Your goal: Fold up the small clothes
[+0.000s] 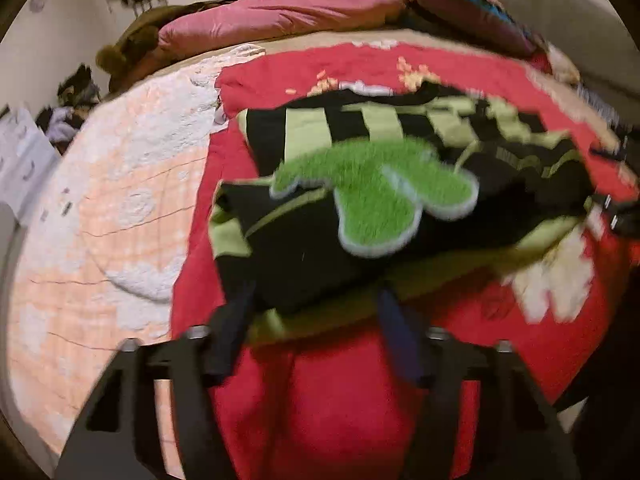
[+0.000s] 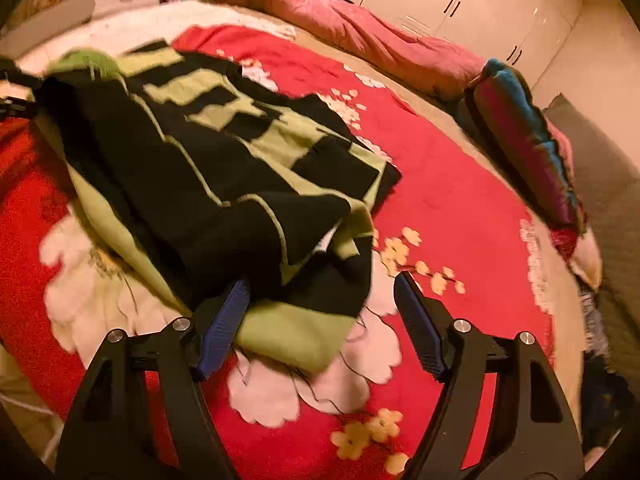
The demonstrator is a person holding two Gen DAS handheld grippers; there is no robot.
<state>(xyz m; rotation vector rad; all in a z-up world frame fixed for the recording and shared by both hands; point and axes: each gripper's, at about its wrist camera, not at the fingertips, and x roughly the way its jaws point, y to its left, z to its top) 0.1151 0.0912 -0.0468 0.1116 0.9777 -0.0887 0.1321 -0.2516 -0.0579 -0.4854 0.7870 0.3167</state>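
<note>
Black-and-green garment (image 2: 224, 152) heaped on red floral blanket (image 2: 460, 208), long axis running away up-left. Right gripper (image 2: 320, 320) nearer: jaws apart, straddling near hem, gripping nothing. Left gripper (image 1: 316, 332) part open at opposite edge, empty.

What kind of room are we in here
Most likely a bedroom: a bed with a red floral blanket, a pink duvet bunched along its far side, and white wardrobe doors behind.
</note>
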